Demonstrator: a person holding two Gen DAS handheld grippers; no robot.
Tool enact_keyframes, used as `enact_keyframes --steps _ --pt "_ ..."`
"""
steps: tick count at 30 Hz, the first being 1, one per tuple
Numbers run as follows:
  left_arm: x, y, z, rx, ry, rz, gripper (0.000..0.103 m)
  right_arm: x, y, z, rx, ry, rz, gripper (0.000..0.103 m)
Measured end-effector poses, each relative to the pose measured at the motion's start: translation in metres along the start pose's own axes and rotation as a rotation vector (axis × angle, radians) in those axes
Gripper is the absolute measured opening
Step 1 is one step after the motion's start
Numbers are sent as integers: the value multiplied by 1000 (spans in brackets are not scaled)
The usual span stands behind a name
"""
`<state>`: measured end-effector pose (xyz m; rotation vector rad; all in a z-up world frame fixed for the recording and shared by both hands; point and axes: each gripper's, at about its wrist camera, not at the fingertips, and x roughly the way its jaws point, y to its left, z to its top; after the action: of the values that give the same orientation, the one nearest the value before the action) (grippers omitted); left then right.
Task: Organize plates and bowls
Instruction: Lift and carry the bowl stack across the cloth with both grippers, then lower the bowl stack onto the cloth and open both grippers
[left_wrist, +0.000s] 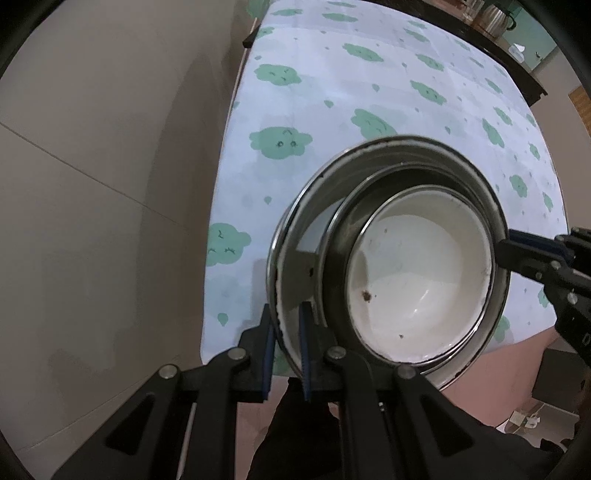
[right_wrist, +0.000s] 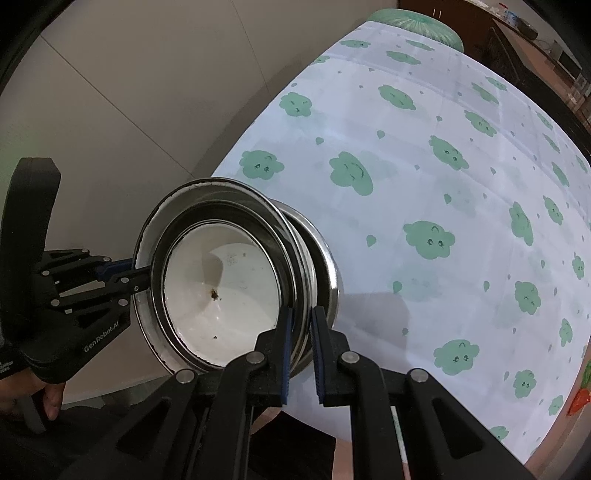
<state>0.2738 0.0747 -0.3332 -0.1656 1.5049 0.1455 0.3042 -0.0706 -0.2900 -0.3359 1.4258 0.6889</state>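
Observation:
A nested stack of steel plates and bowls (left_wrist: 388, 251) with a white enamel bowl (left_wrist: 421, 280) innermost is held tilted above the near edge of the table. My left gripper (left_wrist: 286, 325) is shut on the stack's rim on its left side. My right gripper (right_wrist: 301, 325) is shut on the rim on the opposite side; it also shows in the left wrist view (left_wrist: 517, 251). In the right wrist view the stack (right_wrist: 236, 280) faces the camera with the white bowl (right_wrist: 221, 295) inside, and the left gripper (right_wrist: 136, 275) pinches its far rim.
The table carries a white cloth with green cloud prints (left_wrist: 369, 92), also in the right wrist view (right_wrist: 443, 184). A beige wall (left_wrist: 110, 184) runs along the table's left side. A steel kettle (left_wrist: 495, 18) stands on a dark counter beyond the table.

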Motion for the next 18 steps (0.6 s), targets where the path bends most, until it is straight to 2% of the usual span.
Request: enact_keyframes --steps 18 --pt "17 -6 5 14 51 16 8 13 -8 4 -5 40 2 12"
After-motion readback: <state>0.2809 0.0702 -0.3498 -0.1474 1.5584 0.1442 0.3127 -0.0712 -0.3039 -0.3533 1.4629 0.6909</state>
